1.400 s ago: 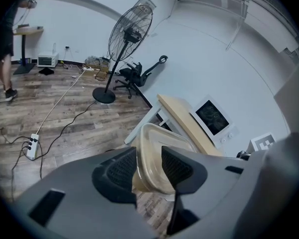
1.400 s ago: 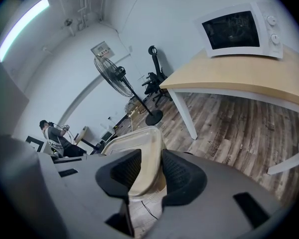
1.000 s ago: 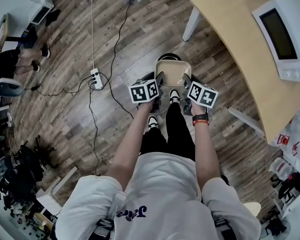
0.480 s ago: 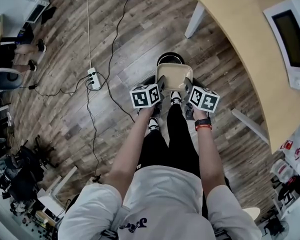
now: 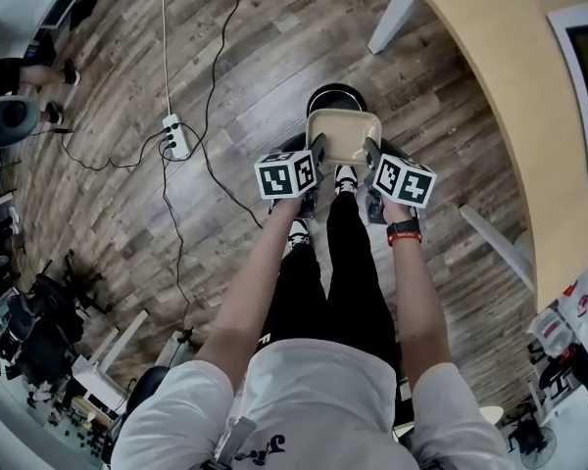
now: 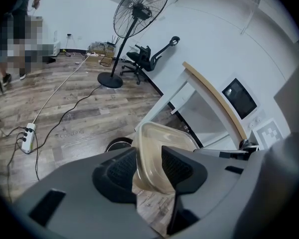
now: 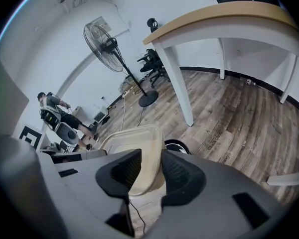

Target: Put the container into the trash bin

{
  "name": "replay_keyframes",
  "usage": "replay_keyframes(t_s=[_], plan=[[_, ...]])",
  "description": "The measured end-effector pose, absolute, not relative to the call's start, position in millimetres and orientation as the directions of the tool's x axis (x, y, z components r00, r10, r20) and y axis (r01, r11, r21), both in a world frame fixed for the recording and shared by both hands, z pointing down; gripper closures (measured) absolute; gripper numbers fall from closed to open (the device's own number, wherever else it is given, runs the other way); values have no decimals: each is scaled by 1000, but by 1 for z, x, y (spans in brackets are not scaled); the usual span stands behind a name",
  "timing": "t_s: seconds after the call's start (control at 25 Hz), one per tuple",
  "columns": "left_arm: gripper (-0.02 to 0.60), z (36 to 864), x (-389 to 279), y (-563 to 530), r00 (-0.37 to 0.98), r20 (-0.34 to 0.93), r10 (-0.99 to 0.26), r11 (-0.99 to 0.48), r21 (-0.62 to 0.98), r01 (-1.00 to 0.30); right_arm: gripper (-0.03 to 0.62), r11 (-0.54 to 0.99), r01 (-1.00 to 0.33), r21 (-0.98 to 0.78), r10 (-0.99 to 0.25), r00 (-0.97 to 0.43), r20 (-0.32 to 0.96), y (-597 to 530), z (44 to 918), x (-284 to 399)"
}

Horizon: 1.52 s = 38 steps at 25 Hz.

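The left gripper [image 6: 149, 158] and right gripper [image 7: 150, 163] each pinch a side wall of the clear container [image 5: 343, 133]. The container hangs level, directly over the near edge of the black trash bin [image 5: 335, 90] on the floor.

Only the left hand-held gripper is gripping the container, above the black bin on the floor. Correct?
No: both grip it. The right gripper view shows the right hand-held gripper closed on the container at one edge, just as the left hand-held gripper is closed on the opposite edge. The rest stands: it is above the black bin.
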<state>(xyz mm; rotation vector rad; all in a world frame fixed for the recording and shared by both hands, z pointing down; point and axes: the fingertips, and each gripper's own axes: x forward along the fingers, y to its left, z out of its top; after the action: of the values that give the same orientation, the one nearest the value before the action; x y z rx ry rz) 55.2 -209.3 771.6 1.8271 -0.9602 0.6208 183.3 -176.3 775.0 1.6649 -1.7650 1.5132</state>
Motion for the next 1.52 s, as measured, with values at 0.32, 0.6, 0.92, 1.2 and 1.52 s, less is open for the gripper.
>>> replay_keyframes(t_s=[0.32,0.6,0.92,1.2,1.52], plan=[[411,829,59,-220,568,765,-304,-266,504,-822,450,-236,-860,-453,-515,-284,809,-184,830,189],[411,874,57,-230,557,779,-287,-252,500,-829,451,-230,-870,-436,-482,-287,828,-195,873,188],[411,917,50,-235,541,806,-242,-221,497,-839,450,-234,-875,-424,-430,-298,852,-199,919,182],[410,957,51,-245,538,817,-208,-224,495,-839,448,-247,-876,-413,-395,-298,869,-205,960,181],[410,995,49,-248,508,839,-192,-239,462,-854,448,-236,-896,-377,-341,-287,895,-208,1001,178]])
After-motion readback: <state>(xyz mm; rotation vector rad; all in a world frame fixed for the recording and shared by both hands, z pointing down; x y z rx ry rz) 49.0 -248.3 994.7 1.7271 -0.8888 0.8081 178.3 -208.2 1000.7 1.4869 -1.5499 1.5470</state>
